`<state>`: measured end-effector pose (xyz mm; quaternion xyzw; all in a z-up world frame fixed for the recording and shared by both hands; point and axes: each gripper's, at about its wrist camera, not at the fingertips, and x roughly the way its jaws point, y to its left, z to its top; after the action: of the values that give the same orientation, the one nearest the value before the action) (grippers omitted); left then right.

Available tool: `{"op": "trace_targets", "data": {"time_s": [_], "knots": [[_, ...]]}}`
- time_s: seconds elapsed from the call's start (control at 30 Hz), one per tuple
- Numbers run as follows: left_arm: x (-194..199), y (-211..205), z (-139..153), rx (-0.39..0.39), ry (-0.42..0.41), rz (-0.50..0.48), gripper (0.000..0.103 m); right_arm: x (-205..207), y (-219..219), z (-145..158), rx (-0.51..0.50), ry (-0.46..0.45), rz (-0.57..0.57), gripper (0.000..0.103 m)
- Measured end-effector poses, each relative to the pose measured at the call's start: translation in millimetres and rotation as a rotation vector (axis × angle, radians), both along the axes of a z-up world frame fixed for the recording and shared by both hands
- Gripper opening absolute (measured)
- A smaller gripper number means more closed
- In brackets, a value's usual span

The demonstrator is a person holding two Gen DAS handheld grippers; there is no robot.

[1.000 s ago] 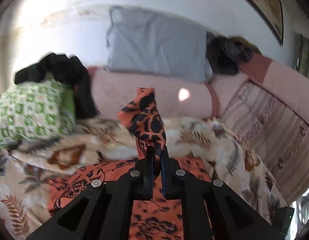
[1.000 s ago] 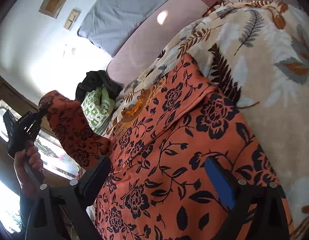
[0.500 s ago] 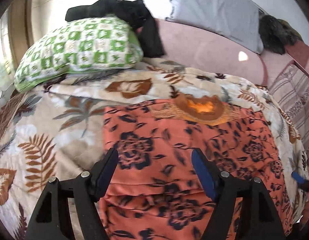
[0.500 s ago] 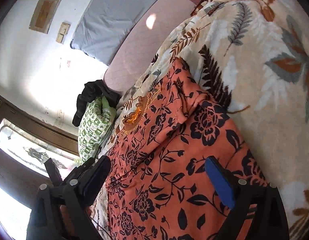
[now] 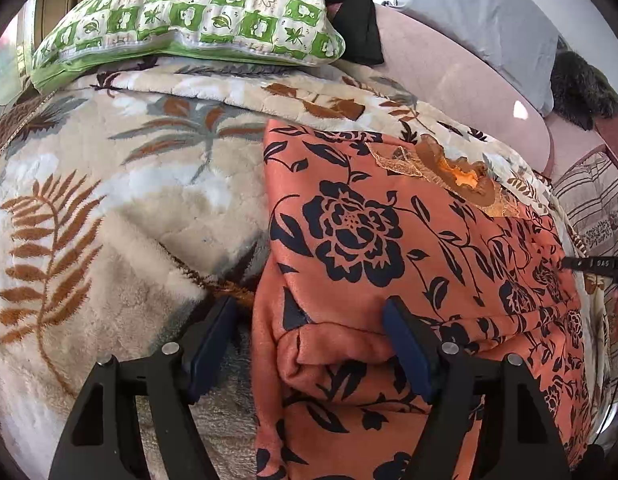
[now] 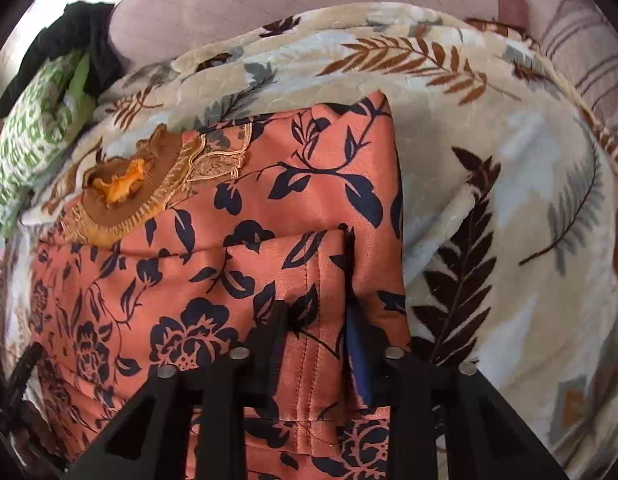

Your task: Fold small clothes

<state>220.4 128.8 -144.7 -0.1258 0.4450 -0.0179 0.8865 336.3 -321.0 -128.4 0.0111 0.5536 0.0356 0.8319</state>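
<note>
- Orange floral garment [image 5: 389, 248] lay flat on the leaf-print blanket [image 5: 109, 200] covering the bed, neckline with gold trim [image 5: 461, 176] toward the pink headboard bolster [image 5: 449, 80].
- Left gripper [image 5: 309, 344] sat at the garment's left edge, jaws spread wide, gripping nothing. Its left finger [image 5: 213, 344] was over the blanket, its right finger [image 5: 405, 352] on the folded-in sleeve.
- Right gripper [image 6: 315, 344] was at the garment's other side, jaws partly closed around a raised fold of sleeve cloth with a stitched seam. Firm pinch or loose: couldn't tell.
- In the left wrist view, the right gripper's tip showed at 3 o'clock, touching the garment's far edge.
- Green-and-white pillow [image 5: 189, 12] at 11 o'clock in the left view, black clothing [image 5: 353, 12] bunched just beside it at 12.
- Grey pillow [image 5: 481, 12] at 1 o'clock, against the wall.
- Striped cloth [image 5: 589, 200] at 3 o'clock, past the blanket edge.
</note>
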Motion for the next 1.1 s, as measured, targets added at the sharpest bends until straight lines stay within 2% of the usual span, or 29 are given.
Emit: {"op": "trace_targets", "data": {"time_s": [0.13, 0.2, 0.27, 0.33, 0.37, 0.43, 0.47, 0.5, 0.53, 0.57, 0.63, 0.67, 0.77, 0.83, 0.9, 0.93, 0.97, 1.0, 1.1], "knots": [[-1, -2, 0, 0.016, 0.0, -0.001, 0.076, -19, 18, 55, -0.255, -0.254, 0.041, 0.004], [0, -2, -1, 0.02, 0.001, 0.001, 0.076, -15, 9, 56, -0.242, -0.272, -0.013, 0.004], [1, -2, -1, 0.026, -0.003, 0.0, 0.077, -5, -12, 35, -0.153, -0.221, -0.094, 0.006], [1, -3, -1, 0.032, -0.006, -0.004, 0.077, 0, -40, 10, 0.09, -0.11, -0.171, 0.006], [1, -3, -2, 0.029, -0.003, -0.001, 0.077, -6, -51, 8, 0.184, -0.117, -0.203, 0.006], [2, -3, -2, 0.025, -0.003, 0.002, 0.078, -18, -61, 18, 0.306, -0.158, -0.207, 0.015], [2, -3, -2, 0.023, -0.003, 0.004, 0.079, -21, -64, 23, 0.373, -0.159, -0.2, 0.046], [2, -4, -2, 0.026, -0.003, 0.004, 0.079, -23, -64, 26, 0.424, -0.158, -0.2, 0.097], [2, -4, -2, 0.03, -0.004, 0.003, 0.08, -27, -64, 30, 0.458, -0.182, -0.214, 0.103], [2, -4, -2, 0.032, -0.006, 0.002, 0.08, -29, -63, 34, 0.482, -0.201, -0.201, 0.103], [1, -3, -2, 0.026, -0.007, 0.001, 0.08, -25, -50, 33, 0.44, -0.16, -0.154, 0.103], [1, -3, -1, 0.023, -0.008, 0.001, 0.08, -21, -45, 30, 0.427, -0.14, -0.14, 0.099], [1, -3, -1, 0.021, -0.009, 0.0, 0.08, -8, -34, 16, 0.386, -0.074, -0.093, 0.07], [1, -3, -1, 0.022, -0.008, 0.0, 0.08, 3, -29, 5, 0.342, -0.044, -0.075, 0.064], [1, -3, -1, 0.022, -0.007, -0.001, 0.08, 12, -25, -10, 0.269, 0.004, -0.075, 0.053], [1, -3, -1, 0.022, -0.006, -0.001, 0.08, 14, -23, -16, 0.252, 0.022, -0.062, 0.043], [1, -3, -1, 0.021, -0.006, -0.001, 0.08, 16, -19, -18, 0.221, 0.037, -0.042, 0.021], [1, -3, -1, 0.02, -0.006, -0.002, 0.08, 14, -13, -16, 0.187, 0.033, -0.013, 0.011], [2, -3, 0, 0.02, -0.006, -0.002, 0.08, 3, 14, 13, 0.018, -0.075, 0.096, 0.008]]}}
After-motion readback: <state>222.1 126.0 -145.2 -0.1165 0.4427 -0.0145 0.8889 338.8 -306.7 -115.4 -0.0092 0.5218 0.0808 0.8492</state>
